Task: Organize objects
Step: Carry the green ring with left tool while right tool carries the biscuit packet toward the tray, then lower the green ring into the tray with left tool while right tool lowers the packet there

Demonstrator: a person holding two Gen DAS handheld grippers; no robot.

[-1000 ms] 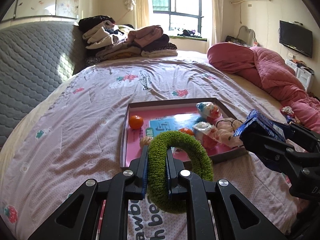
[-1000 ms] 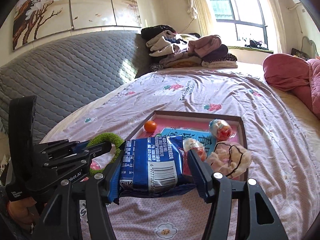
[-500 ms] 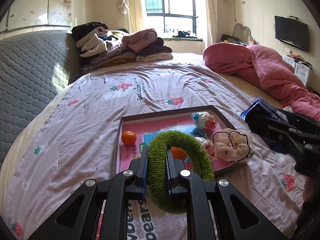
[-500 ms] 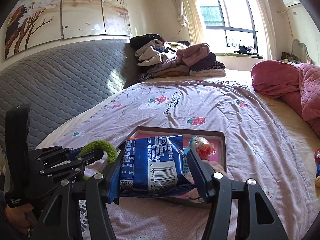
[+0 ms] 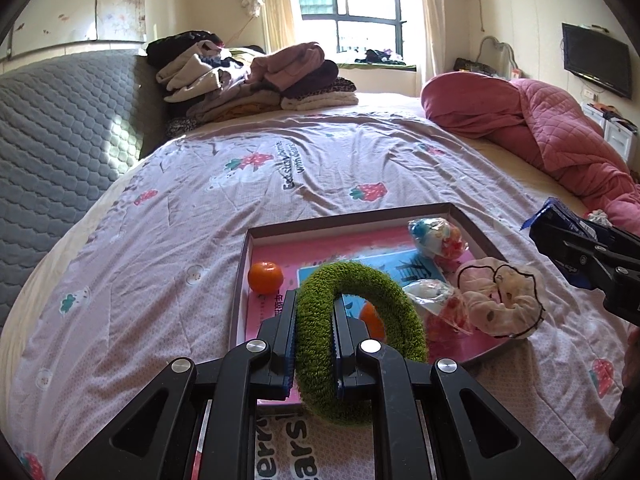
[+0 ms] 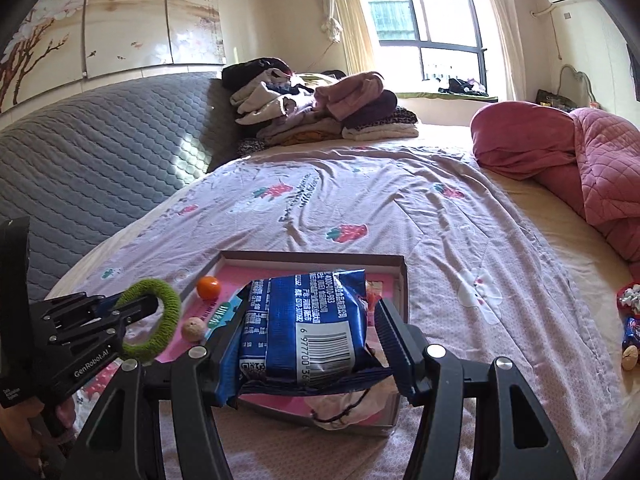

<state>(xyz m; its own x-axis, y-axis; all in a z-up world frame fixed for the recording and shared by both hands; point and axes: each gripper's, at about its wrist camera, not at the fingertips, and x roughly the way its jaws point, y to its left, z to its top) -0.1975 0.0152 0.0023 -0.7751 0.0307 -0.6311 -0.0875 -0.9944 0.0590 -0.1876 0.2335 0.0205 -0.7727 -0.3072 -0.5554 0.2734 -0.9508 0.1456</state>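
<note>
One green ring (image 5: pixel 356 340), one blue snack bag (image 6: pixel 308 332), two oranges, one tray (image 5: pixel 352 216)

We hold the left gripper (image 5: pixel 314 344) angled downward, both pads clamped tight on the green ring (image 5: pixel 360 332). The right gripper (image 6: pixel 312 340) also points downward, its jaws set wide and pressing both sides of the blue packet (image 6: pixel 308 328). In the right wrist view, our left hand (image 6: pixel 24 436) grips its handle.
</note>
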